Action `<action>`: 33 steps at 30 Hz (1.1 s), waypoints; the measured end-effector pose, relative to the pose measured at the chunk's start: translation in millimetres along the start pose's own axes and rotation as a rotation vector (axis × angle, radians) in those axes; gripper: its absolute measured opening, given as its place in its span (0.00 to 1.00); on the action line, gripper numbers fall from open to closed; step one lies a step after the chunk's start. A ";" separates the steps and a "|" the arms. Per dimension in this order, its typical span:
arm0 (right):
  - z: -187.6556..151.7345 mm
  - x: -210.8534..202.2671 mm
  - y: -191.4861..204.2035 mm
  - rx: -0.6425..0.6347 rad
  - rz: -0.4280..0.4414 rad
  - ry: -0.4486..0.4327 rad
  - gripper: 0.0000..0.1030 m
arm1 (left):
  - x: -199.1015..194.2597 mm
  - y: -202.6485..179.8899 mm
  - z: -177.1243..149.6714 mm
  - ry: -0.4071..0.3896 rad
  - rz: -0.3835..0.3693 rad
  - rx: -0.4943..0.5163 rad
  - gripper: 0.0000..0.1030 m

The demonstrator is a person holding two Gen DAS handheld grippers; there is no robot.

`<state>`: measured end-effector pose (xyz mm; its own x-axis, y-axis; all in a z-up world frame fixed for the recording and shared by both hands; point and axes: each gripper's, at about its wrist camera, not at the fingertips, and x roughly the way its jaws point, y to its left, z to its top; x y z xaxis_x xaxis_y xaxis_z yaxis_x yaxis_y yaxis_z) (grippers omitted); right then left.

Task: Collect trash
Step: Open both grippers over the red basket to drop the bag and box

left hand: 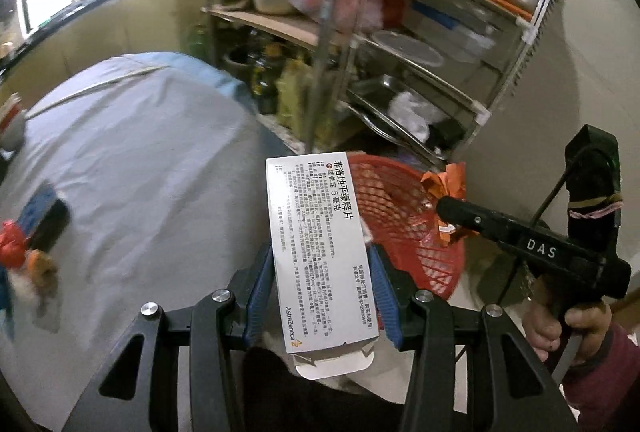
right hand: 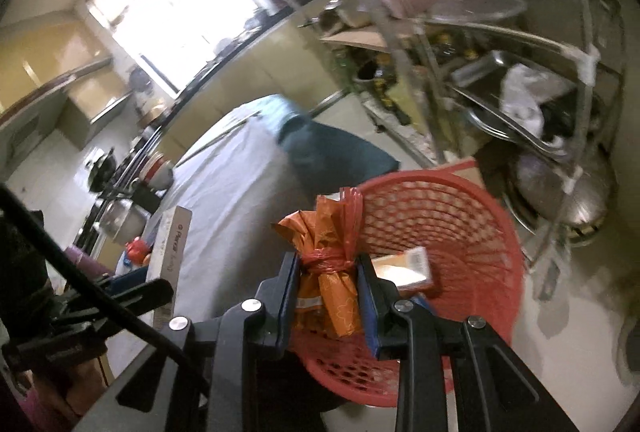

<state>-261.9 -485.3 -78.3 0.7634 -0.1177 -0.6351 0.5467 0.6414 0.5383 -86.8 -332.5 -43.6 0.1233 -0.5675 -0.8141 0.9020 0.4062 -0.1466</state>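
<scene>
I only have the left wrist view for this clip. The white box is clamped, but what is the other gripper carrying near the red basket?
Observer: The right gripper is shut on an orange wrapper bundle tied with a red strip.
Reviewer: Is anything already inside the basket?
Observer: Yes, a small carton lies inside the red basket.
Reviewer: Is the bundle over the opening?
Observer: It sits at the basket's near rim, above the opening's edge.

Grey-clothed table (left hand: 140,172) w/ chopsticks (left hand: 100,84), bowl (right hand: 160,168); red basket (right hand: 460,232) on floor (right hand: 560,312).
</scene>
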 end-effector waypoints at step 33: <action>-6.4 29.3 36.2 -0.014 0.057 0.094 0.32 | -53.2 85.7 -64.2 -0.011 0.224 -0.225 0.64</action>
<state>-222.0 -460.7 -80.9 0.7574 -0.0096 -0.6528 0.4976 0.6557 0.5678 -42.6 -221.5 -48.9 0.3140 -0.4533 -0.8342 0.7377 0.6696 -0.0862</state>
